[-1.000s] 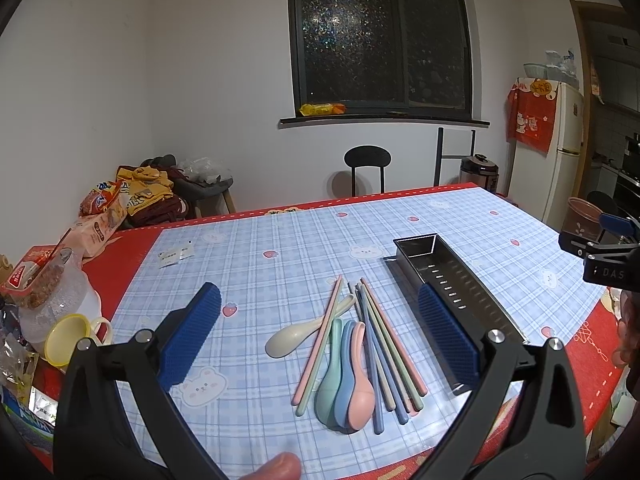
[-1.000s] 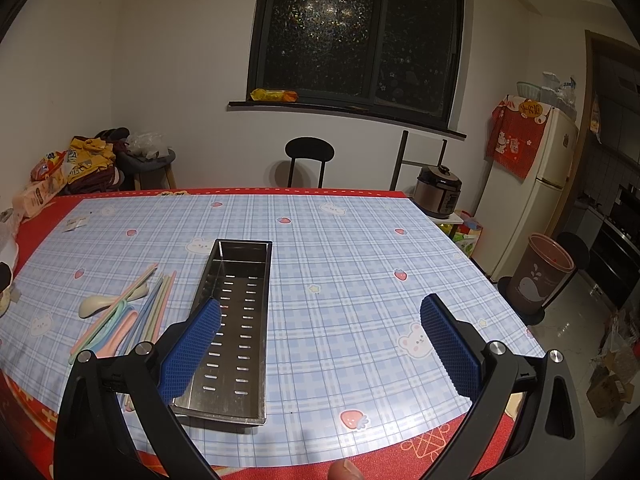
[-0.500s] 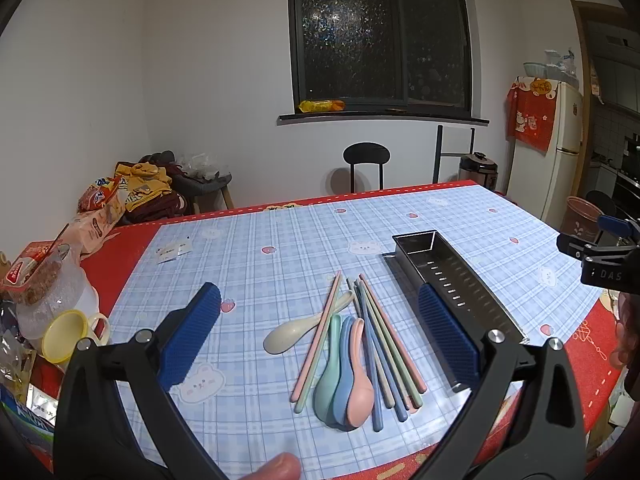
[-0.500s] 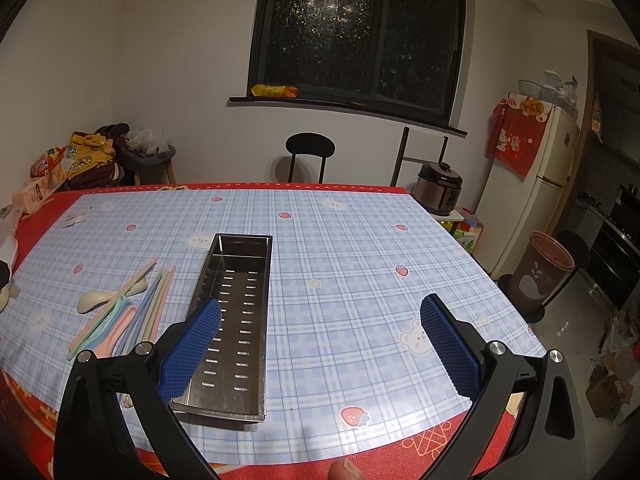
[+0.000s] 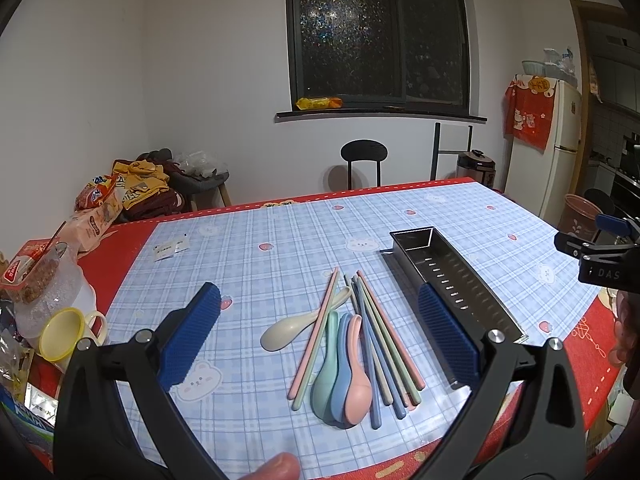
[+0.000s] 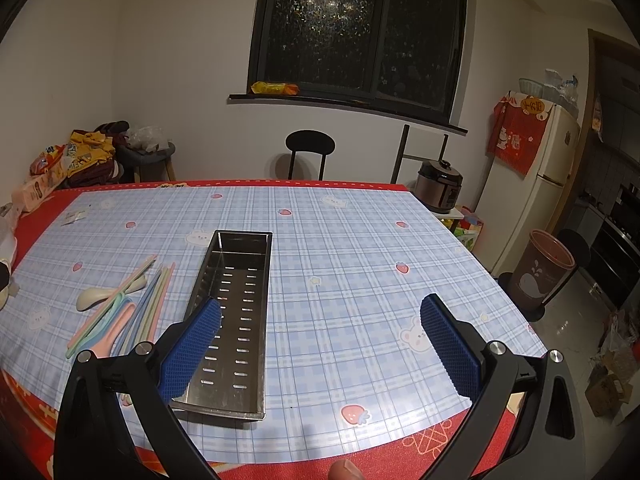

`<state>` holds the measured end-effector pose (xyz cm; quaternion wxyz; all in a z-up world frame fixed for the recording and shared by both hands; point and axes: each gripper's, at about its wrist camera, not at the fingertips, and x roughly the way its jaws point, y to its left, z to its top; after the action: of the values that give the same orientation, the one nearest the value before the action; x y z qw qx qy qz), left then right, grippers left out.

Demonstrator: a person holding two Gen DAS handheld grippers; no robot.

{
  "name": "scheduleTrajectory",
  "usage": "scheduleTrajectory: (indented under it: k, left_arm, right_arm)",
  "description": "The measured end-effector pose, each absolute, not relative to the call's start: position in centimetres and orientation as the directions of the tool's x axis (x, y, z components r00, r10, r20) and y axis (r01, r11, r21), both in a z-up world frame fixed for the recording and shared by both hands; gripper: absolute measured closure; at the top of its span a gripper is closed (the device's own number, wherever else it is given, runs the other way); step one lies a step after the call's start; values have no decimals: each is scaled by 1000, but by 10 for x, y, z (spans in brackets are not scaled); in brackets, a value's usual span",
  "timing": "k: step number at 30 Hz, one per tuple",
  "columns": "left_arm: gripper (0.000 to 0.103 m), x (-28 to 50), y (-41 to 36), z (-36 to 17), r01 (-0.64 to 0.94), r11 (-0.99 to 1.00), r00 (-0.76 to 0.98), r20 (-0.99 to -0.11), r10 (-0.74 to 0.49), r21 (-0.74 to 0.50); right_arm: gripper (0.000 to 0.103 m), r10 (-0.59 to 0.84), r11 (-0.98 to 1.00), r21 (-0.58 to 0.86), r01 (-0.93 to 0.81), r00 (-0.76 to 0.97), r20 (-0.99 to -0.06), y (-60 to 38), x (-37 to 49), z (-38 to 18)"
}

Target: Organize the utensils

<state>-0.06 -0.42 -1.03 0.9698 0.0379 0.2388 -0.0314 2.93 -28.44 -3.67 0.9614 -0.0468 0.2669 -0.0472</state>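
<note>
A pile of pastel chopsticks point(image 5: 380, 340) and spoons lies on the blue checked tablecloth; a cream spoon point(image 5: 294, 326) lies to its left, and green, blue and pink spoons point(image 5: 344, 384) are stacked together. A long perforated steel tray point(image 5: 452, 280) sits empty to the right of the pile. My left gripper point(image 5: 320, 338) is open, above and short of the utensils. My right gripper point(image 6: 320, 344) is open over the table beside the tray point(image 6: 236, 312), with the utensils point(image 6: 120, 312) to its left. Its side shows in the left wrist view point(image 5: 600, 256).
A yellow cup point(image 5: 66, 338), a plastic jar point(image 5: 44, 280) and snack bags point(image 5: 96, 216) crowd the table's left edge. A black chair point(image 6: 310, 152) stands behind the table. A fridge point(image 6: 536, 176), rice cooker point(image 6: 440, 188) and bin point(image 6: 544, 276) stand to the right.
Both grippers have shifted slightly; the table and utensils sit a little further from the cameras. Nothing was grasped or moved.
</note>
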Motion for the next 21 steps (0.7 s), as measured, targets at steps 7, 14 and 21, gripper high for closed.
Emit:
scheduleTrajectory:
  k: [7, 14, 21]
  left_arm:
    - [6, -1, -4, -11, 83, 995, 883, -468, -47, 57]
    - [6, -1, -1, -12, 86, 996, 886, -459, -64, 26]
    - [6, 1, 5, -15, 114, 994, 883, -458, -103, -4]
  right_arm:
    - [5, -115, 991, -115, 65, 854, -507, -284, 29, -37]
    - [5, -106, 993, -106, 60, 855, -507, -285, 29, -38]
    - [5, -53, 997, -72, 19, 863, -503, -284, 30, -41]
